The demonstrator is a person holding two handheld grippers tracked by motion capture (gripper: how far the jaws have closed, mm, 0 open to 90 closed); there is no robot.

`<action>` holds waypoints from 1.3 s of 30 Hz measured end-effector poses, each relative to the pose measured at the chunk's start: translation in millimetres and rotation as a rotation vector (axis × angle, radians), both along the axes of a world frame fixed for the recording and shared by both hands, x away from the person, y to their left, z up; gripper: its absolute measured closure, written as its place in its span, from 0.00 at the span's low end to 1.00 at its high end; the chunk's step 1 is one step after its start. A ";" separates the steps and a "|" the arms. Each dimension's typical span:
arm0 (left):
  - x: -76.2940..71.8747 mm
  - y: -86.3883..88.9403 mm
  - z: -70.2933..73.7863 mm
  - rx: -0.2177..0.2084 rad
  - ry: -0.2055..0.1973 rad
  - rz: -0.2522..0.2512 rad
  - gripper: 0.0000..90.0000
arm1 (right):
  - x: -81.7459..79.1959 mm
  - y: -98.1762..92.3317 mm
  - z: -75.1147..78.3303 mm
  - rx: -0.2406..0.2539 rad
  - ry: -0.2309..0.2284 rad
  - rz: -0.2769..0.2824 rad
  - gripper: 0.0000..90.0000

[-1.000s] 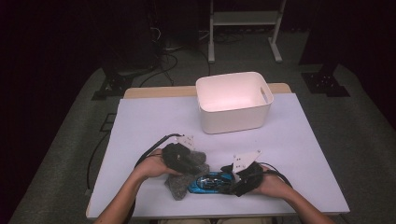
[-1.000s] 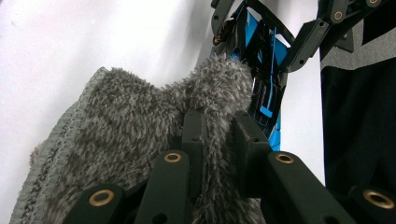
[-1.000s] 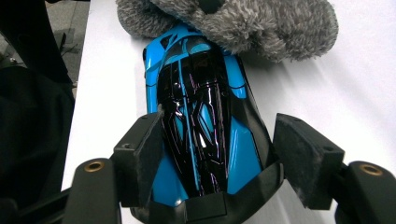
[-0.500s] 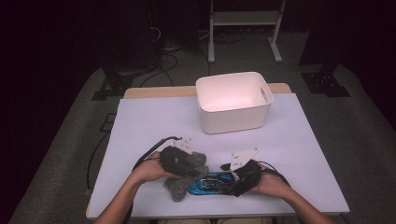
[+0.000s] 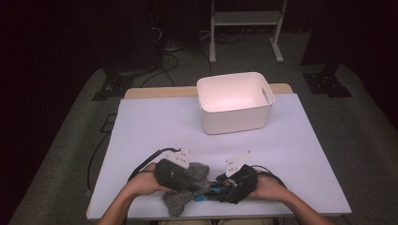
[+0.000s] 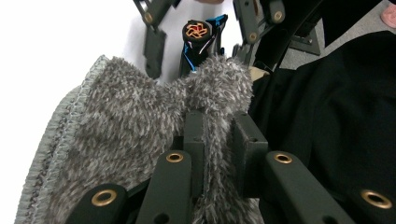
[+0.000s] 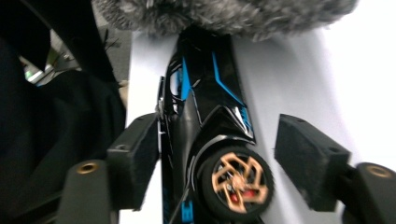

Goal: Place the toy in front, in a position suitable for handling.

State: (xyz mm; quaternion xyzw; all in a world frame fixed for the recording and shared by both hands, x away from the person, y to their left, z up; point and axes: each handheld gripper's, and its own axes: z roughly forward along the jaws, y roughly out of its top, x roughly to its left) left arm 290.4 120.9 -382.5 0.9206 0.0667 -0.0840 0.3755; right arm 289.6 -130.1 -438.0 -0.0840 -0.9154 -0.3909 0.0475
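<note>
A grey fuzzy cloth (image 6: 126, 121) is pinched in my left gripper (image 6: 217, 126), which is shut on a fold of it. In the high view that gripper (image 5: 190, 177) is near the table's front edge, and the cloth (image 5: 180, 199) hangs below it. A black and blue toy car (image 7: 205, 93) with an orange-spoked wheel (image 7: 238, 182) lies between the pads of my right gripper (image 7: 215, 149). Those jaws have just been closing. One pad is against the car's side and the other stands a little off the wheel. The cloth (image 7: 224, 14) covers the car's far end. The car (image 5: 209, 191) lies between both hands.
A white plastic bin (image 5: 234, 101) stands empty at the back middle of the white-covered table (image 5: 155, 126). Black cables trail from both grippers. A dark sleeve (image 6: 327, 121) is close beside the left jaws. A stand and dark floor lie beyond the table.
My left hand has shifted a little towards the car with the cloth still held. The right hand has stayed in place around the car.
</note>
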 end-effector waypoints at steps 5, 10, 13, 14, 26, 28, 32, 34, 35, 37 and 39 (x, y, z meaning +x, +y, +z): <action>-1.5 5.9 2.9 -0.020 -0.004 0.014 0.87 | -7.9 5.7 -5.4 -0.003 0.008 0.066 0.60; 2.5 15.8 13.0 -0.020 -0.050 0.063 0.87 | -12.0 5.9 -4.9 -0.007 -0.101 0.061 0.62; 6.9 17.1 18.3 0.010 -0.096 0.095 0.86 | -3.4 5.9 -4.5 -0.009 -0.130 0.055 0.62; 8.2 16.6 19.3 0.015 -0.103 0.098 0.86 | 0.3 6.5 -4.1 -0.010 -0.138 0.059 0.62; 18.6 6.9 7.0 0.090 -0.125 0.110 0.86 | 16.2 -8.9 -5.1 0.049 -0.118 -0.022 0.52; 18.6 6.9 7.5 0.090 -0.123 0.111 0.86 | 13.8 -19.0 -5.3 0.062 -0.114 -0.049 0.52; 21.0 4.4 12.6 0.094 -0.132 0.111 0.86 | 11.3 -26.0 -7.9 0.065 -0.118 -0.069 0.56; 23.4 -2.9 18.7 0.089 -0.143 0.097 0.86 | 10.3 -23.8 -10.4 0.060 -0.106 -0.055 0.61; 23.7 -8.4 19.6 0.095 -0.149 0.090 0.86 | 9.6 -22.0 -10.7 0.058 -0.114 -0.054 0.62; 24.8 -16.0 18.4 0.118 -0.160 0.075 0.86 | 8.8 -18.8 -10.3 0.045 -0.134 -0.043 0.62; 26.2 -22.5 13.1 0.140 -0.161 0.059 0.86 | 8.7 -19.2 -10.5 0.047 -0.140 -0.041 0.62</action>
